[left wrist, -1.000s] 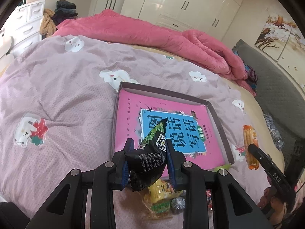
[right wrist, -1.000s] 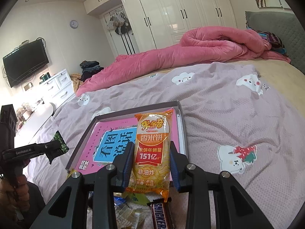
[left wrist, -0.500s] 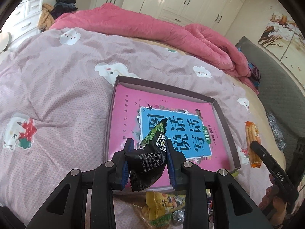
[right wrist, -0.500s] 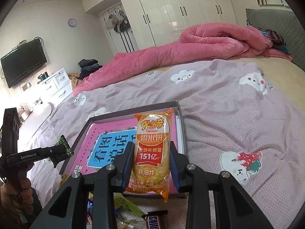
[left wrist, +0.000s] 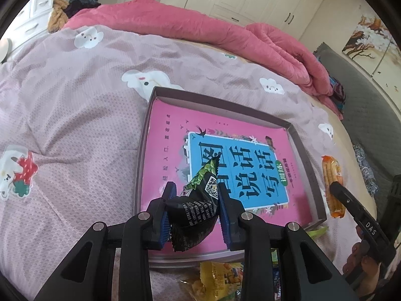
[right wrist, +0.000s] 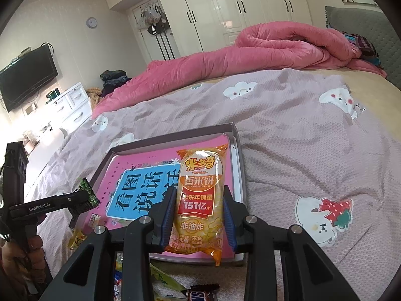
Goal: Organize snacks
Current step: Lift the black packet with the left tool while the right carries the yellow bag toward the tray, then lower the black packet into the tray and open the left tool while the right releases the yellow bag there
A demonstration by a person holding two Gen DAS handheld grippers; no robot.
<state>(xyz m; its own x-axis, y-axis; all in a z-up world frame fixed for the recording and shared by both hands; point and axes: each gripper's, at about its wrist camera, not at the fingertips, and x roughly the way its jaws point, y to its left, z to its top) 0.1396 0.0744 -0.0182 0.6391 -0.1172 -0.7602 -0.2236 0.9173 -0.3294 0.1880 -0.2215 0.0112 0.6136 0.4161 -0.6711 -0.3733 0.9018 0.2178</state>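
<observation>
A shallow grey box [left wrist: 220, 102] lined with a pink and blue book cover lies on the bed; it also shows in the right wrist view [right wrist: 175, 135]. My left gripper [left wrist: 195, 195] is shut on a black and green snack packet [left wrist: 198, 208], held over the box's near left part. My right gripper [right wrist: 199, 200] is shut on an orange rice cracker pack [right wrist: 201, 198], held over the box's near right part. The cracker pack [left wrist: 332, 183] and right gripper show at the right in the left wrist view. The left gripper with its packet [right wrist: 84, 195] shows at the left in the right wrist view.
Loose snacks lie on the bedspread in front of the box: a yellow packet [left wrist: 220, 276], a Snickers bar [right wrist: 200, 293], a green wrapper [right wrist: 163, 279]. A pink duvet [left wrist: 200, 30] is heaped along the far side. A dresser [right wrist: 67, 105] stands at the left.
Both grippers have moved forward with their snacks, from in front of the box to over its near part. The loose snack pile has slid toward the bottom of both views.
</observation>
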